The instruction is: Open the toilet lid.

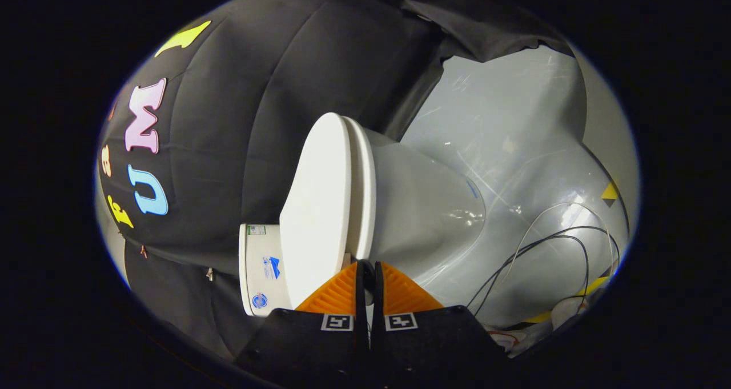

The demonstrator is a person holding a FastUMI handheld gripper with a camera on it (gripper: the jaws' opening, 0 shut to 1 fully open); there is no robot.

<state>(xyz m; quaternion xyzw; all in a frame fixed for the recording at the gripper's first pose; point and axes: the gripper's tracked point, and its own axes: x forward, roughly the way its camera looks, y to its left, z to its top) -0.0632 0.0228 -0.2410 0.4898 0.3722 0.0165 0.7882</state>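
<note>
The view is rolled on its side, so the white toilet lies sideways ahead of me. Its lid [317,206] is down flat against the seat [364,189], with only a thin seam between them. The bowl [425,212] swells out beyond the seat, and the tank [258,269] with small stickers sits on the lid's other side. My gripper [366,268] is shut, its fingers pressed together with just a dark slit between them. The tips sit right at the near rim, where lid and seat meet. Nothing shows between the fingers.
A shiny grey floor sheet [514,132] runs under and past the bowl. Loose black and white cables [548,246] lie on it beside the bowl, with yellow tape marks [609,192] further out. The booth's black cloth wall [257,109] hangs behind the tank.
</note>
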